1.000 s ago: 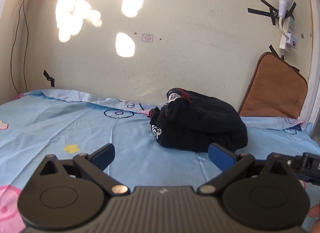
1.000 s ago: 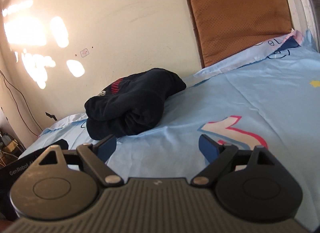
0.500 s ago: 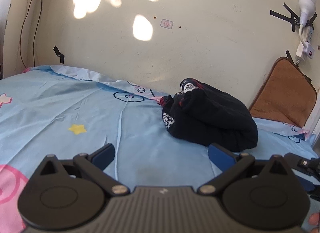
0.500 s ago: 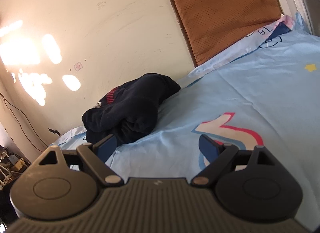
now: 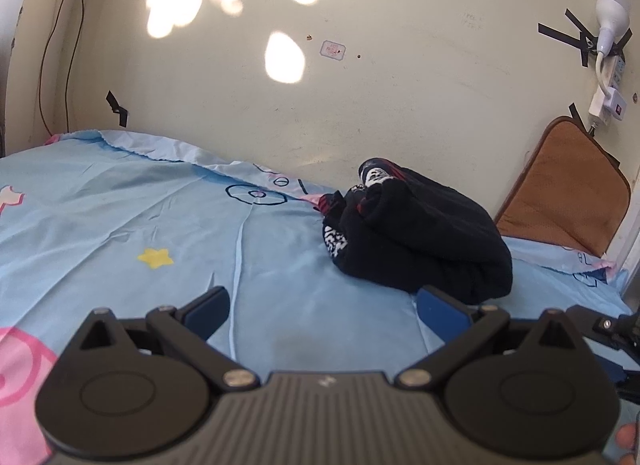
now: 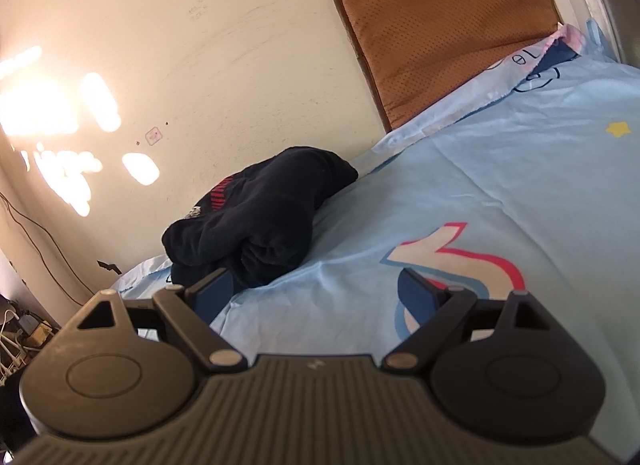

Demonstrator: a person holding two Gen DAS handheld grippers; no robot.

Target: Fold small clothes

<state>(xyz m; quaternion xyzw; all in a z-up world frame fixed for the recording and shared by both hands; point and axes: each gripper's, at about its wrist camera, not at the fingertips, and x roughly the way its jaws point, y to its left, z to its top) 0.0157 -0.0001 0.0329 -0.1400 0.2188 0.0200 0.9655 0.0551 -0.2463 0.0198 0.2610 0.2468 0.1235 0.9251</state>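
Black garment bundle (image 5: 416, 237) is now seen nearer as left gripper (image 5: 322, 303) and right gripper (image 6: 314, 285) are advanced, fingers apart and empty, pickup pending

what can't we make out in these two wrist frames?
- Black garment: bunched up, so its type and its white and red print stay unreadable in both views.
- Bed sheet near each camera: hidden by the left gripper and right gripper bodies.
- Brown cushion: top cut off by the right wrist frame edge.
- Wall sticker: too small to read.
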